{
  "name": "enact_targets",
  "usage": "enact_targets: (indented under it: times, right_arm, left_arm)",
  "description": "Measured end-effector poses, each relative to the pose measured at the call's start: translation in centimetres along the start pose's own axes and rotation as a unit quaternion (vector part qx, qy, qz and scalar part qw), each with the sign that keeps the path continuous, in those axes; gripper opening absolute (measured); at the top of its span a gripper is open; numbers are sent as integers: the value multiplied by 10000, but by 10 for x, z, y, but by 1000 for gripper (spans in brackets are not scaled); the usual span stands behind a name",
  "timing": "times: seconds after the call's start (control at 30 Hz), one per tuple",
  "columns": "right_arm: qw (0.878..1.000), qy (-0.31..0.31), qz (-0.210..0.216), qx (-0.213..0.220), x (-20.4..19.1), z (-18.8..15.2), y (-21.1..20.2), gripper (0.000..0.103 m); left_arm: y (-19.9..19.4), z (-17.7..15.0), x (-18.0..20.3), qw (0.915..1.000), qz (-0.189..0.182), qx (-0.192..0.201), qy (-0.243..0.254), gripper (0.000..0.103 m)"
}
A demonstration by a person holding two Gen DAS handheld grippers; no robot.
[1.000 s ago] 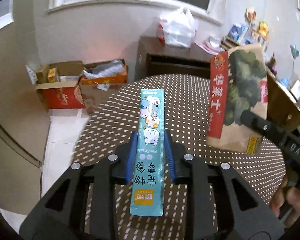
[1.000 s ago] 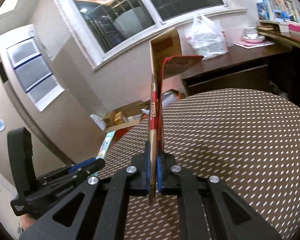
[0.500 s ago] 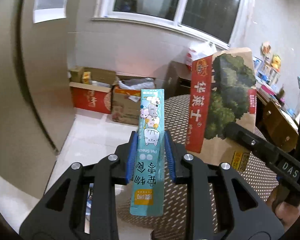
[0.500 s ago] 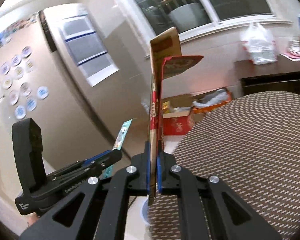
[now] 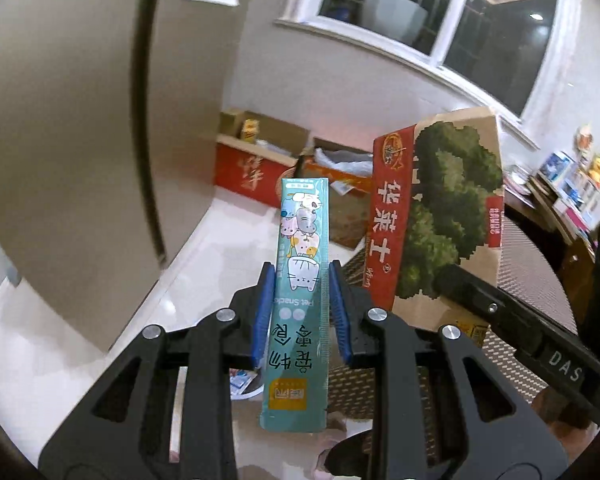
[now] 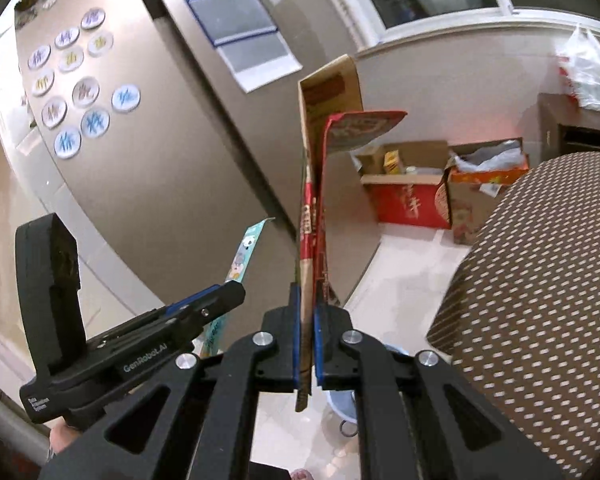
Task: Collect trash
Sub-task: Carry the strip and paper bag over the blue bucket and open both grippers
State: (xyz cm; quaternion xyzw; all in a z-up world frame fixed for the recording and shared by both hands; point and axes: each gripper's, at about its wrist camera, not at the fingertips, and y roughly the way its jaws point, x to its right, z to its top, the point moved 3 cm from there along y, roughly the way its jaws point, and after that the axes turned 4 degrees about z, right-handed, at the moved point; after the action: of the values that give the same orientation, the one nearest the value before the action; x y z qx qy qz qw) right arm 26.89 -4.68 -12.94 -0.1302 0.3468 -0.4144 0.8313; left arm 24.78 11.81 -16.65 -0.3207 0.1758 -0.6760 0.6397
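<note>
Teal pet-snack sachet with cartoon cats (image 5: 300, 304): upright, pinched between the blue pads of your left gripper (image 5: 300, 304), over pale floor tile. Flattened brown-and-red paper takeaway bag (image 6: 312, 208): clamped edge-on in your right gripper (image 6: 307, 344), beside the brown dotted round table (image 6: 540, 300). Open cardboard boxes (image 6: 412, 200) against the far wall.
</note>
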Motion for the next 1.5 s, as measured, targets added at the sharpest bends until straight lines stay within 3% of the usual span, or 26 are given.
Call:
enact_targets:
  times: [0.3, 0.63, 0.67, 0.73, 1.0, 1.5]
  right_arm:
    - [9990, 44, -42, -434, 1, -17, 57, 6]
    - [9981, -32, -456, -406, 18, -17, 88, 6]
    - [9980, -10, -491, -396, 20, -16, 89, 6]
    - [9975, 41, -570, -406, 26, -15, 94, 6]
    - [9971, 102, -559, -505, 32, -20, 104, 6]
    - [9974, 6, -505, -507, 17, -22, 121, 6]
  left_arm:
    - [44, -16, -46, 9982, 217, -462, -304, 27]
    - [90, -15, -54, 9960, 313, -763, -338, 29]
    - [97, -13, -55, 9955, 365, -798, -366, 41]
    - [100, -13, -62, 9946, 512, -767, -474, 74]
    - [104, -17, -68, 9935, 461, -867, -577, 74]
    - [88, -17, -94, 9894, 880, -807, -827, 74]
